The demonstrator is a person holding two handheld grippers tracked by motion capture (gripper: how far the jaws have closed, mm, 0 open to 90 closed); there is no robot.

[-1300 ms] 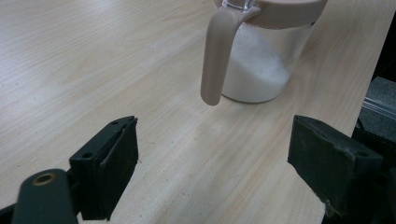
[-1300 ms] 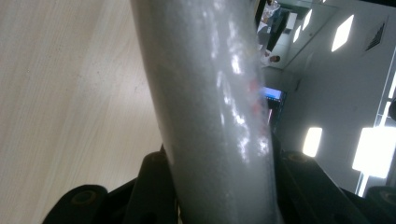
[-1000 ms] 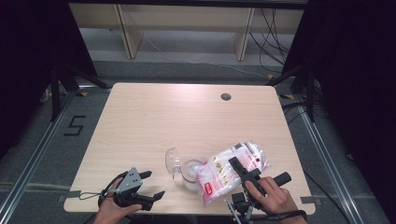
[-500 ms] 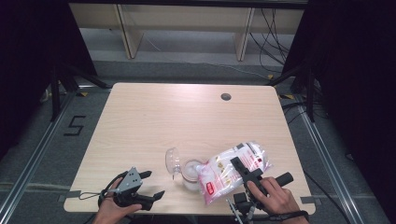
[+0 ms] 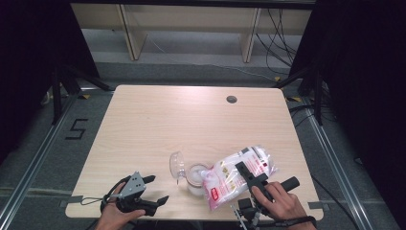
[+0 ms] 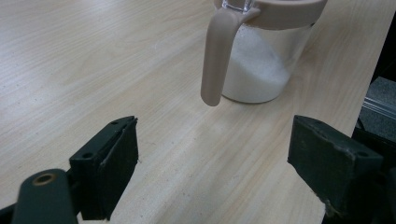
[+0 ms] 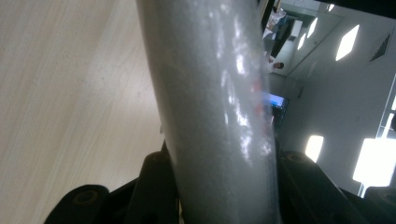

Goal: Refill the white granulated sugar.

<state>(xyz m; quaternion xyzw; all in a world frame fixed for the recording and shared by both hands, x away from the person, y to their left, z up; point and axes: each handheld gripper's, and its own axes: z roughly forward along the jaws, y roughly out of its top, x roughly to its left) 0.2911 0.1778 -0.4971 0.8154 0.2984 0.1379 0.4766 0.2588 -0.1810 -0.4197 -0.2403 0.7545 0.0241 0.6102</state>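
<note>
Carefully tipped the sugar bag (image 5: 238, 176), clamped in the right gripper (image 5: 245, 173), over the lidded jar (image 5: 195, 174) near the table's front edge, left gripper (image 5: 152, 189) spread idle

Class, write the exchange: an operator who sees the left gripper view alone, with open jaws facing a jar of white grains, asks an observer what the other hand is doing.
Observer: The right gripper is shut on a clear bag with red print.
Operator: Where is that bag relative to the jar?
Observer: In the high view it tilts down toward the jar, its low end by the rim.
Operator: Is the jar open?
Observer: Yes, its clear lid stands flipped up.
</note>
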